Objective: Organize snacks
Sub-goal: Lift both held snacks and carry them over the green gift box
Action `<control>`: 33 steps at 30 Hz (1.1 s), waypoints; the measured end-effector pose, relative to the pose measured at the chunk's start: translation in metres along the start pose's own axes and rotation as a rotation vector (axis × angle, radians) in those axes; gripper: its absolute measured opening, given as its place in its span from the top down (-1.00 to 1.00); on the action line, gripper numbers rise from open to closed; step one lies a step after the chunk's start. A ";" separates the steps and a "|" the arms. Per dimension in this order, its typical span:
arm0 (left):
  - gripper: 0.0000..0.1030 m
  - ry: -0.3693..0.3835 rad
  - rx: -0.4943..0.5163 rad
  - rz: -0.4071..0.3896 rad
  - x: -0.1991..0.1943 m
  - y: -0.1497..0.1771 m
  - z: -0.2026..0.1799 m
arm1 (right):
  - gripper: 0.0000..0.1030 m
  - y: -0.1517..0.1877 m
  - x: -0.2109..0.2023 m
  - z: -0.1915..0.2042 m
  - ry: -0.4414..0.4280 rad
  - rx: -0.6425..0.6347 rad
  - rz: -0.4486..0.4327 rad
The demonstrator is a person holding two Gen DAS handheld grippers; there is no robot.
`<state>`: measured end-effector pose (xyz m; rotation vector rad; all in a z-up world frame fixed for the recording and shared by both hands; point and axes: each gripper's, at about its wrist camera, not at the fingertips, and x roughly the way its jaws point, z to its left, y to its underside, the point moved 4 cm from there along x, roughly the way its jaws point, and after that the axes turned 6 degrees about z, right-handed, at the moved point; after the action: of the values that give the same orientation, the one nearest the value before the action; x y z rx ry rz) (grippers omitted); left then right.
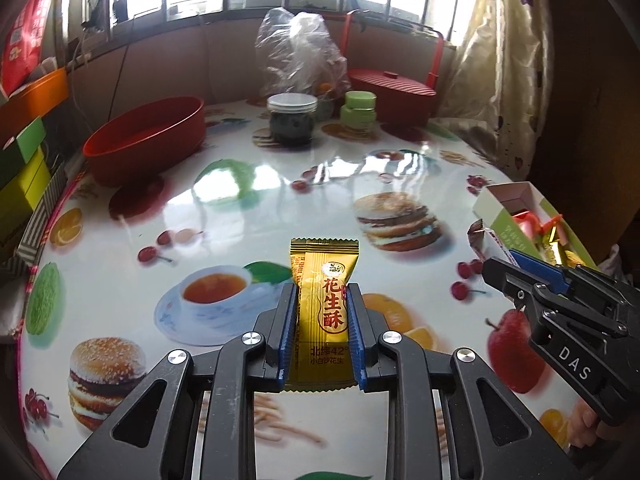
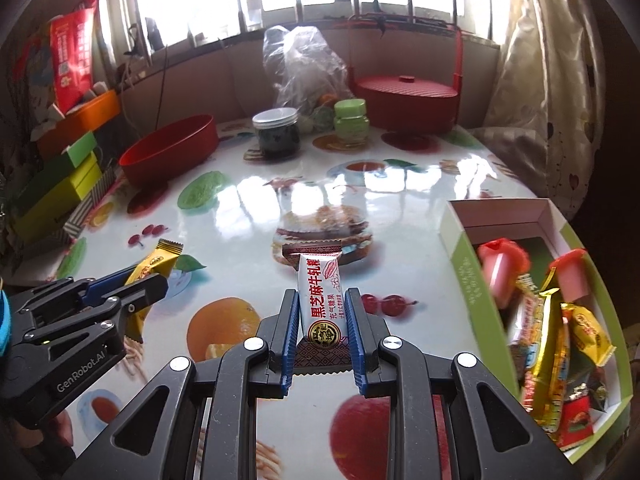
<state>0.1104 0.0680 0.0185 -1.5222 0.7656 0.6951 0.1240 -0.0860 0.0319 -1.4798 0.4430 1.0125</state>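
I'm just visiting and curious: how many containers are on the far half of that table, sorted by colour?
Red: 2, the open red bowl and the lidded red basket with a tall handle
Green: 1, the small green jar
Clear with silver lid: 1, the dark-filled jar
Total: 4

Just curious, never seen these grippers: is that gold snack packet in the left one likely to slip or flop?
Probably light: the left gripper holds the gold peanut-crisp packet level by its sides alone. It looks fairly stiff, jutting forward without drooping. Its glossy foil may be slippery.
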 end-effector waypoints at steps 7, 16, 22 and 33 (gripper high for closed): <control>0.52 0.037 0.039 -0.012 -0.005 -0.008 -0.026 | 0.58 0.004 -0.014 -0.021 0.020 0.037 -0.014; 0.52 0.075 0.092 -0.015 -0.005 -0.016 -0.058 | 0.58 0.011 -0.032 -0.044 0.047 0.073 -0.032; 0.52 0.103 0.128 -0.022 -0.007 -0.023 -0.079 | 0.58 0.013 -0.044 -0.061 0.071 0.099 -0.049; 0.52 0.153 0.175 -0.024 -0.005 -0.033 -0.115 | 0.58 0.019 -0.061 -0.093 0.116 0.148 -0.065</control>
<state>0.1330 -0.0449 0.0526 -1.4333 0.8982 0.4836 0.1063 -0.1941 0.0581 -1.4156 0.5380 0.8275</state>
